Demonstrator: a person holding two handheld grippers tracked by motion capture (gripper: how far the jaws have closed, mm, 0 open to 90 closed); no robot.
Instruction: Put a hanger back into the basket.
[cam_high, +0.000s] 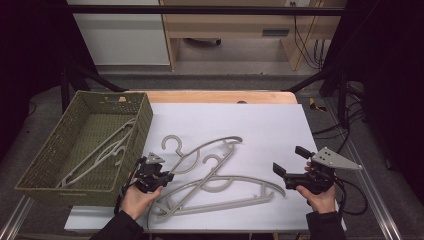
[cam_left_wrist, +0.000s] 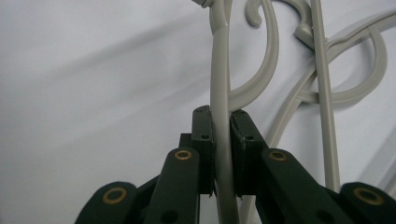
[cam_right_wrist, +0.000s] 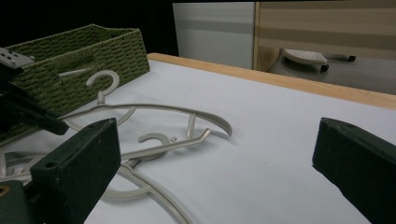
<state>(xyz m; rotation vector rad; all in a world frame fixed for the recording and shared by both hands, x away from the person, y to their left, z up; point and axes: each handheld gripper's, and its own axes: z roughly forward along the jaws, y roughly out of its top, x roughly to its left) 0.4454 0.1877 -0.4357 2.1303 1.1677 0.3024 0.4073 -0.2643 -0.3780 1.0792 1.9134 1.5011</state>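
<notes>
So on my end the left gripper (cam_high: 159, 176) sits low and left of centre in the high view, and its jaws are pinched tight on the curved arm of a grey plastic hanger (cam_left_wrist: 220, 93); in the left gripper view the bar runs straight up between the two black pads (cam_left_wrist: 203, 140) with no gap on either side. That hanger (cam_high: 210, 150) is the upper one of two tangled together on the white table sheet (cam_high: 270, 125), its hook (cam_high: 171, 142) curling toward the upper left of the pile. The second hanger (cam_high: 235, 192) lies lower in the frame, crossing under or over the first, I can't tell which. The right gripper (cam_high: 291, 167) is at the lower right of the high view, held in the hand (cam_high: 320, 197) just above the sheet with its jaws spread wide and nothing between them; the right gripper view shows them at the far left and right edges with bare sheet in the middle. It's well apart from the hangers. Over at the left edge of the high view there's a green woven basket (cam_high: 145, 117) with more grey hangers (cam_high: 100, 152) lying inside it, and it shows up again in the upper left of the right gripper view (cam_right_wrist: 116, 51).
</notes>
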